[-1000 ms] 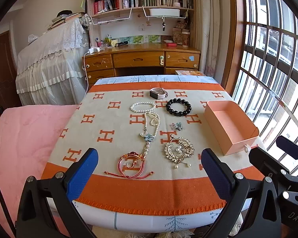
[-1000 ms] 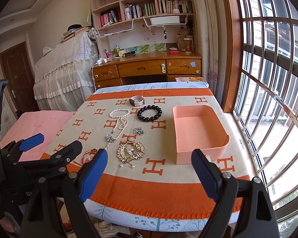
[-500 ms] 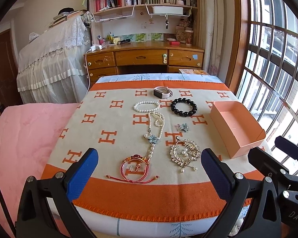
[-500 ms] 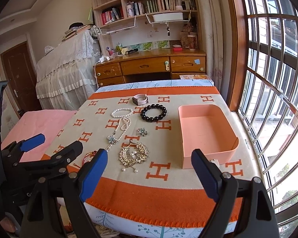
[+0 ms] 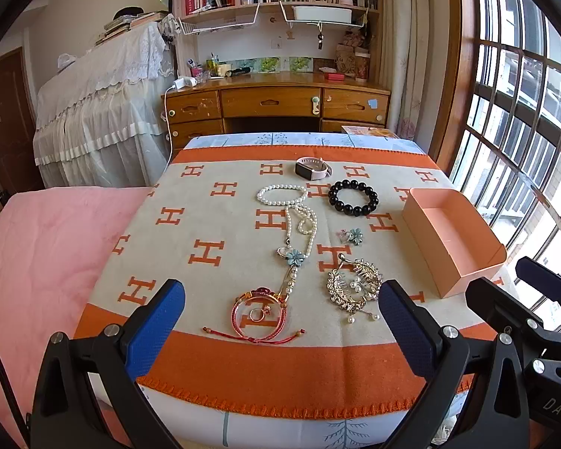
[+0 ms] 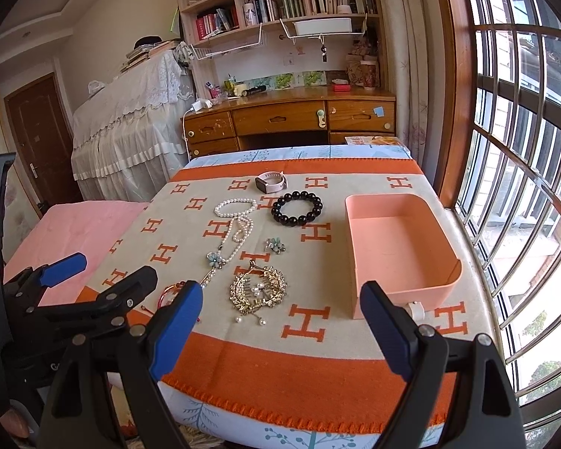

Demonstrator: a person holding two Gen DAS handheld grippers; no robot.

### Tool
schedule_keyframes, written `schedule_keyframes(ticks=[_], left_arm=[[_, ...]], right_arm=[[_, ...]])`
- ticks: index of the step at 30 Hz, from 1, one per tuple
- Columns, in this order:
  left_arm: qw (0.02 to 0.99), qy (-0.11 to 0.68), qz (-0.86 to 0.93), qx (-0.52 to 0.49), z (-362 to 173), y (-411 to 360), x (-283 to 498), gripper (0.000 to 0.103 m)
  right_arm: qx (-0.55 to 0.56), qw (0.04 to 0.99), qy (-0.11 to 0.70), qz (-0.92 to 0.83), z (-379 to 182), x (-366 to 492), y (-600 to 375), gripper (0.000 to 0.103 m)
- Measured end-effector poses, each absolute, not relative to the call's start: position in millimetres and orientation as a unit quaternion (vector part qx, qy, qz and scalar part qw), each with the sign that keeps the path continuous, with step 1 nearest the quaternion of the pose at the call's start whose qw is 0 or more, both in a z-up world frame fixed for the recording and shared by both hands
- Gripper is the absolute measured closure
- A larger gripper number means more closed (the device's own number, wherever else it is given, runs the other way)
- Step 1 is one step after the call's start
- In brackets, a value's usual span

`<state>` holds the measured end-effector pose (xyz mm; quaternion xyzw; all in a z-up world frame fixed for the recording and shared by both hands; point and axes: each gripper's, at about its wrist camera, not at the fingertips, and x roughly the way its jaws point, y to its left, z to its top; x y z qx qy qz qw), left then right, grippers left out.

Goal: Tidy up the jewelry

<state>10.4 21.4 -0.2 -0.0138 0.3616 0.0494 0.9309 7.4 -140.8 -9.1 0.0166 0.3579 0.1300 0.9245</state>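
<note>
Jewelry lies on an orange and beige blanket: a red string bracelet, a pearl necklace with a blue flower, a gold hair comb, small flower earrings, a black bead bracelet and a pale watch. An empty pink box stands at the right. My left gripper hovers open above the near edge, in front of the red bracelet. My right gripper is open too, near the comb and box.
A wooden desk with drawers and bookshelves stands beyond the table. A lace-covered piece of furniture is at the left, a pink bedspread beside the table, and a barred window along the right.
Both grippers have moved forward and a little lower toward the table, so the jewelry and box appear nearer. Both stayed open and nothing on the blanket has shifted.
</note>
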Motion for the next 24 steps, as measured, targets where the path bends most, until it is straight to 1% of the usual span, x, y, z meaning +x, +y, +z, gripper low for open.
schedule_keyframes(ticks=[7,14,17,23,24], left_arm=[[0.924,0.38,0.047,-0.018,-9,28,29,0.001],[0.917,0.397,0.025,-0.032,-10,41,58,0.001],[0.918,0.394,-0.007,-0.035,-6,52,76,0.001],[0.904,0.426,-0.012,-0.03,3,86,127,0.001],[0.898,0.438,-0.009,-0.03,3,94,138,0.001]], right_arm=[[0.003,0.918,0.371,0.144,-11,22,-134,0.016],[-0.002,0.902,0.397,0.169,-11,56,-127,0.016],[-0.014,0.896,0.405,0.179,-6,76,-123,0.016],[-0.044,0.886,0.421,0.189,13,135,-117,0.016],[-0.049,0.885,0.424,0.185,16,147,-117,0.018]])
